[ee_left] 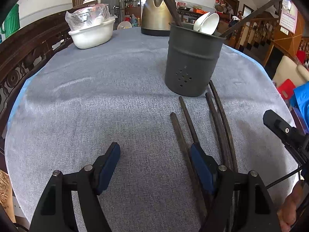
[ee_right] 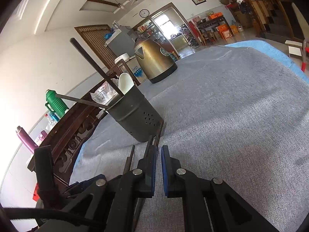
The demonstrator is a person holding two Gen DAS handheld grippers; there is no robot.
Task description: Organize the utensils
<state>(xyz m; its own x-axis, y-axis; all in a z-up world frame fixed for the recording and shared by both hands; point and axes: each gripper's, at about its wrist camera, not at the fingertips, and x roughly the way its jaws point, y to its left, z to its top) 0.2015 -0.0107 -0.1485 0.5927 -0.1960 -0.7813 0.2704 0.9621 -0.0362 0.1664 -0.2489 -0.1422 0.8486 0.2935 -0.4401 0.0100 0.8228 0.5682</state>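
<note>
Several dark chopsticks (ee_left: 217,116) lie side by side on the grey cloth, in front of a grey perforated utensil holder (ee_left: 191,61). The holder has white spoons (ee_left: 207,24) and a few chopsticks standing in it. My left gripper (ee_left: 154,154) hangs open low over the cloth. Its right finger (ee_left: 200,164) is over the leftmost chopsticks, and the left finger is over bare cloth. My right gripper (ee_right: 158,164) is shut with nothing seen between its pads, just right of the lying chopsticks (ee_right: 159,133). The holder (ee_right: 135,114) stands beyond it.
A brass-coloured kettle (ee_left: 156,15) stands at the far side of the table. A white bowl (ee_left: 92,35) with a plastic-wrapped dish is at the far left. A carved wooden rail (ee_left: 23,58) runs along the left. The cloth (ee_left: 96,106) left of the holder is bare.
</note>
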